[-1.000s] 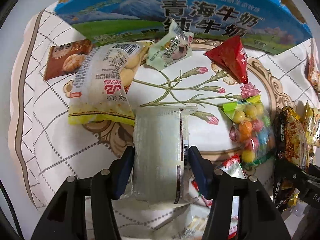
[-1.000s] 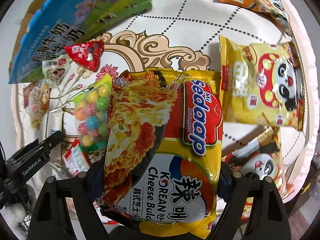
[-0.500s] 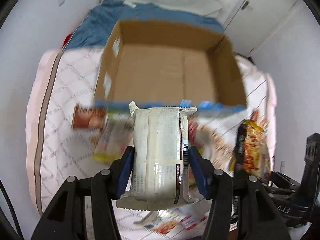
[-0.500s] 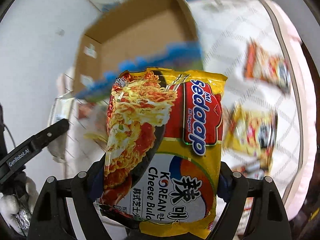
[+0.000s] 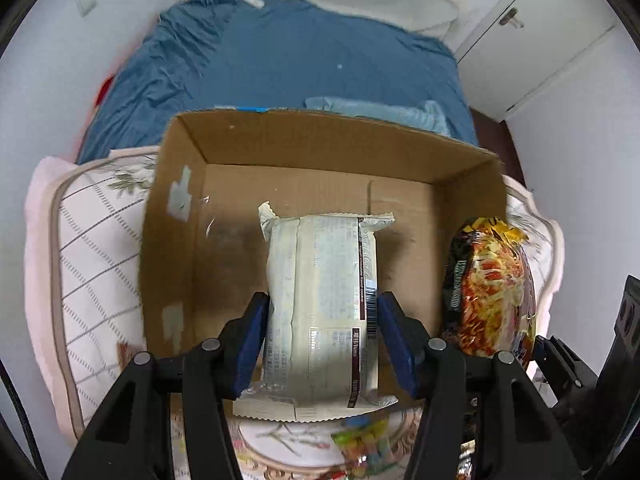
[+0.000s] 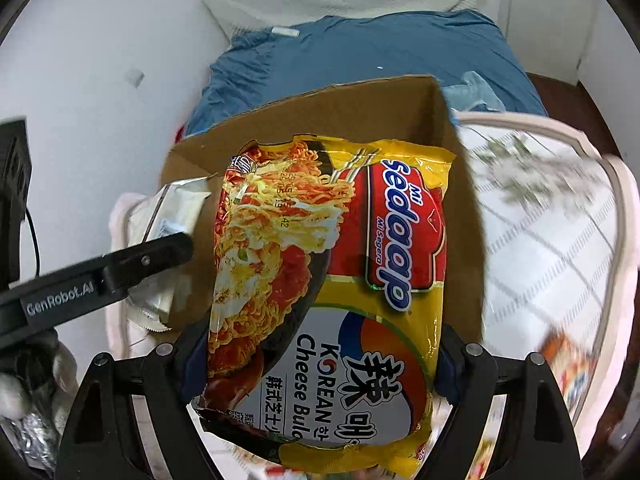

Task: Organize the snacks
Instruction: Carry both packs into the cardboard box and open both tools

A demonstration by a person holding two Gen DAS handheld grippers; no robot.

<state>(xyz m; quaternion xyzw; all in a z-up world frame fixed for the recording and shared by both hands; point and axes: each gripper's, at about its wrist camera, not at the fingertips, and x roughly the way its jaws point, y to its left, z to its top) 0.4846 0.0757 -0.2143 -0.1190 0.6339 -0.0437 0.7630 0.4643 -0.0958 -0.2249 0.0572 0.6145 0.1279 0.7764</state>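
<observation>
My left gripper (image 5: pixel 320 332) is shut on a pale white snack packet (image 5: pixel 320 296) and holds it over the open cardboard box (image 5: pixel 320 188). The box looks empty inside. My right gripper (image 6: pixel 320 368) is shut on a yellow Sedaap noodle packet (image 6: pixel 332 280), held above the box's right part (image 6: pixel 320 116). The noodle packet shows at the right in the left wrist view (image 5: pixel 490 292). The left gripper's finger (image 6: pixel 120 268) and the white packet (image 6: pixel 176 216) show at the left in the right wrist view.
The box sits on a white patterned quilt (image 5: pixel 92 248) with a pink border. A blue bedsheet (image 5: pixel 288 56) lies beyond the box, with a white cupboard (image 5: pixel 540 32) at the far right. A candy bag (image 5: pixel 360 444) lies on the quilt under the left gripper.
Both grippers have lifted their packets off the quilt and carried them forward over the open box. The loose snacks have dropped out of view below.
</observation>
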